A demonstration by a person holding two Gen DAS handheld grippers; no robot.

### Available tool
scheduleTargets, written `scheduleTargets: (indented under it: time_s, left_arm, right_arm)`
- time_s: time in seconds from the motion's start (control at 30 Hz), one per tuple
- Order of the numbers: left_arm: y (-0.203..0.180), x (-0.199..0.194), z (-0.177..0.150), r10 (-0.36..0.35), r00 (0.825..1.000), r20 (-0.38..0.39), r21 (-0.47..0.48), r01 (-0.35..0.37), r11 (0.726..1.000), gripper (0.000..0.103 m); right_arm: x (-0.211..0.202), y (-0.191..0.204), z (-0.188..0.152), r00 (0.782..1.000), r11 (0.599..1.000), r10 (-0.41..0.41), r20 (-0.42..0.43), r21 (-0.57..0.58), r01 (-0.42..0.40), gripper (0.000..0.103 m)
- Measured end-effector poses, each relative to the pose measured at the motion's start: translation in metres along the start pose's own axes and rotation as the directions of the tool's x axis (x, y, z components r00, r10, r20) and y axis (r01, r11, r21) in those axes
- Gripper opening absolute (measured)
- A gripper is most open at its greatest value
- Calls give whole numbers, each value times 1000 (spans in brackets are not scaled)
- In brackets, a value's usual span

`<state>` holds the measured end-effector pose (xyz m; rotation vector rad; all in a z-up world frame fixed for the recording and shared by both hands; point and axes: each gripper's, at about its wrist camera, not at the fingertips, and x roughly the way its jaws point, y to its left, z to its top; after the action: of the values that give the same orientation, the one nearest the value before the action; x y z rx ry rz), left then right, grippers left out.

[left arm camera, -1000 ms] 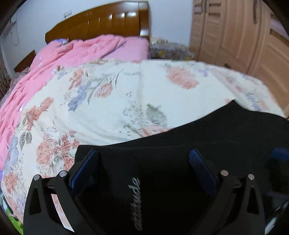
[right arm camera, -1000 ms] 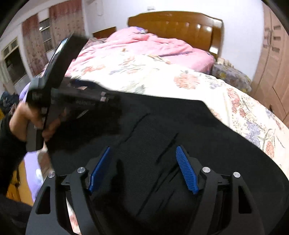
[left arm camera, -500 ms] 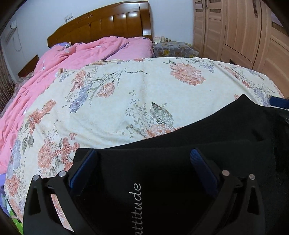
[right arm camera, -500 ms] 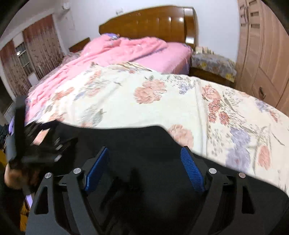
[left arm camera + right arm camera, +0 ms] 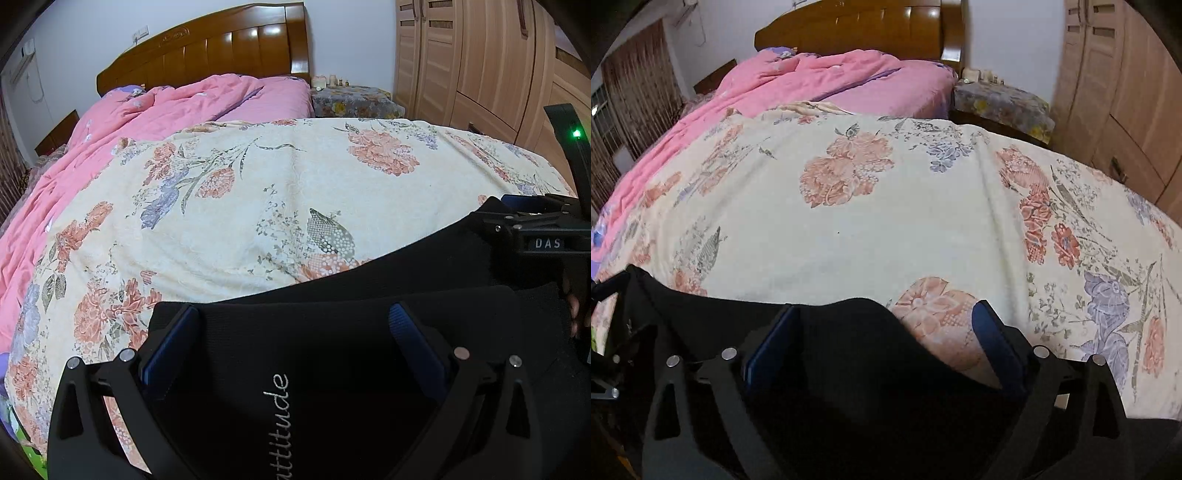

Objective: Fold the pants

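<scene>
Black pants [image 5: 332,350] with white "attitude" lettering lie folded on the near edge of the floral bedspread [image 5: 258,192]. My left gripper [image 5: 291,332] is open, its blue-padded fingers spread over the top layer of the pants. My right gripper [image 5: 882,332] is open over the far right edge of the pants [image 5: 849,369], with floral bedspread [image 5: 905,221] showing between the fingers. The right gripper's body also shows at the right edge of the left wrist view [image 5: 546,236], resting at the pants' far corner.
A pink quilt [image 5: 110,140] covers the bed's far left side below a wooden headboard [image 5: 221,48]. A covered nightstand [image 5: 351,101] and wooden wardrobes [image 5: 480,62] stand at the right. The left gripper's body shows at the left edge of the right wrist view [image 5: 609,350].
The right gripper has swung rightward across the pants to their right edge. The left gripper has stayed over the lettering; the fabric beneath now lies flatter and sharper in view.
</scene>
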<state>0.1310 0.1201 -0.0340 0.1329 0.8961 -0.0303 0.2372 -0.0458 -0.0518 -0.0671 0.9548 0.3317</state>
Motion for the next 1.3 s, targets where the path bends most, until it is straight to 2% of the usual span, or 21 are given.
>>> scheduleTargets:
  time_s: [0.03, 0.13, 0.17, 0.23, 0.3, 0.43, 0.5, 0.6, 0.63, 0.7, 0.77, 0.8, 0.83, 0.9, 0.97, 1.03, 1.1, 1.17, 1.3]
  left_arm:
    - [0, 0, 0, 0, 1000, 0, 0, 0, 1000, 102]
    - [0, -9, -1, 21, 1000, 15, -3, -21, 1000, 101]
    - [-2, -28, -6, 65, 997, 47, -2, -65, 998, 101]
    - [-4, -62, -16, 32, 992, 119, 13, -33, 999, 101]
    - [-6, -86, -30, 23, 989, 149, 33, -28, 999, 101]
    - [-3, -97, -75, 13, 996, 85, 54, -18, 998, 101]
    - [1, -97, -96, 41, 997, 69, 70, -46, 996, 101]
    - [10, -90, -115, 47, 998, 37, 80, -50, 996, 102]
    - [16, -91, -118, 23, 999, 46, 51, -25, 998, 102]
    - [25, -89, -118, -3, 1000, 17, -8, 3, 1000, 102]
    - [20, -98, -113, 84, 996, 16, 9, -84, 996, 101]
    - [12, -108, -108, 122, 991, 49, 38, -124, 992, 101]
    - [5, -116, -104, 118, 990, 73, 57, -122, 991, 101]
    - [-16, -132, -89, 59, 990, 127, 99, -72, 992, 101]
    - [-49, -138, -74, -15, 987, 160, 154, -10, 988, 101]
    - [-87, -136, -62, -112, 979, 171, 231, 71, 970, 101]
    - [-122, -129, -53, -156, 973, 169, 292, 102, 951, 101]
    - [-153, -122, -47, -185, 967, 173, 353, 115, 929, 101]
    - [-185, -89, -46, -187, 976, 111, 414, 125, 901, 101]
  right_arm:
    - [-5, -3, -1, 1000, 1000, 25, 15, 14, -25, 90]
    - [-41, -11, -8, 997, 998, 22, 75, 51, -26, 90]
    - [-57, -13, -13, 995, 998, 27, 95, 53, -32, 90]
    - [-98, -17, -31, 990, 999, 23, 140, 29, -28, 91]
    - [-129, -23, -61, 991, 1000, 5, 131, -1, -5, 91]
    - [-148, -30, -126, 999, 999, -25, 37, -39, 27, 91]
    - [-152, -34, -153, 999, 998, -45, 10, -43, 45, 91]
    - [-150, -46, -187, 994, 994, -101, -37, -48, 99, 91]
    - [-154, -54, -197, 996, 996, -82, -19, -21, 82, 92]
    - [-170, -63, -208, 999, 998, -52, 9, 27, 51, 92]
    - [-195, -67, -221, 996, 996, -77, 43, 41, 75, 92]
    - [-207, -71, -229, 994, 995, -88, 66, 61, 84, 92]
    - [-222, -80, -240, 991, 990, -98, 92, 111, 88, 92]
    - [-238, -100, -258, 987, 972, -107, 118, 221, 79, 92]
    - [-248, -128, -277, 985, 931, -82, 150, 365, 21, 92]
    - [-248, -150, -291, 985, 880, -41, 170, 472, -45, 92]
    - [-243, -160, -293, 984, 854, -14, 177, 515, -80, 92]
    - [-234, -166, -288, 985, 846, 5, 171, 524, -95, 92]
    - [-224, -171, -284, 982, 829, 50, 181, 541, -142, 92]
